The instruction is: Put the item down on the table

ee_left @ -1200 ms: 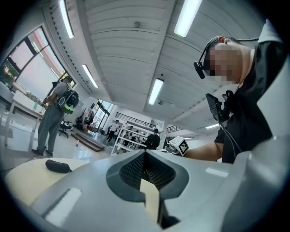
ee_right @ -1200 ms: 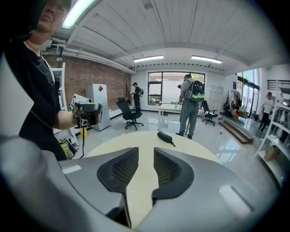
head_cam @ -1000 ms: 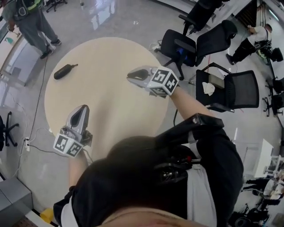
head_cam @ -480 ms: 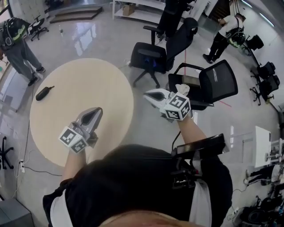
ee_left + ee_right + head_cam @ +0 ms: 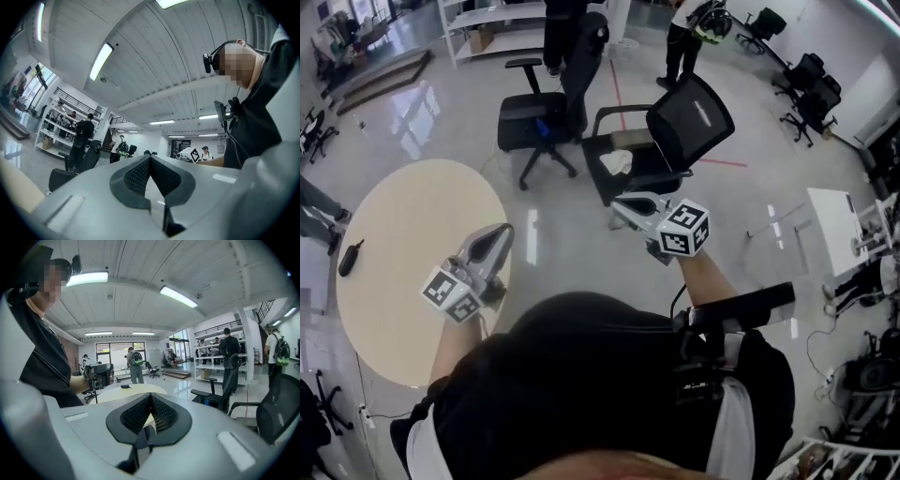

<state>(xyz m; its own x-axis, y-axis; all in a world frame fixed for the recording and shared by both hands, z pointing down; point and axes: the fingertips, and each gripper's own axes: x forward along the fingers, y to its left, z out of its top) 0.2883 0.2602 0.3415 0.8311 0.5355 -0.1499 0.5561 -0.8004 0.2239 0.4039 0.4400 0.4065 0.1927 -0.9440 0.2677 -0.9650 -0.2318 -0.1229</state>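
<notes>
Left gripper view, left gripper point(image 5: 150, 158): clenched on nothing; its two dark pads point(image 5: 133, 177), ribbed in a fine grid, meet at the tips and leave a bare wedge-shaped gap behind them. The shell is smooth pale grey plastic.
Right gripper view, right gripper point(image 5: 151, 397): also closed tight and empty, with the same cross-hatched black pads in a rounded dark surround on a grey body.
Marker cubes: a white cube with black square patterns sits on each gripper, the left cube point(image 5: 450, 293) and the right cube point(image 5: 684, 230).
Left gripper's place: over the near right rim of the table point(image 5: 412, 216).
Right gripper's place: off the table, above the glossy grey floor point(image 5: 572, 253) and near the mesh chair point(image 5: 694, 117).
Table: round, with a flat matt beige top.
Item point(image 5: 349, 258): small, dark and elongated, lying on the table close to its far left edge, well apart from both grippers; I cannot tell its material.
Mesh chair: black mesh back with looped armrests; a crumpled white cloth point(image 5: 616, 161) lies on its seat.
Padded chair point(image 5: 534, 127): black, on a star base, just beside the mesh chair.
Shelf unit point(image 5: 502, 17): pale open racks, with a brown box point(image 5: 481, 39) on a low shelf.
</notes>
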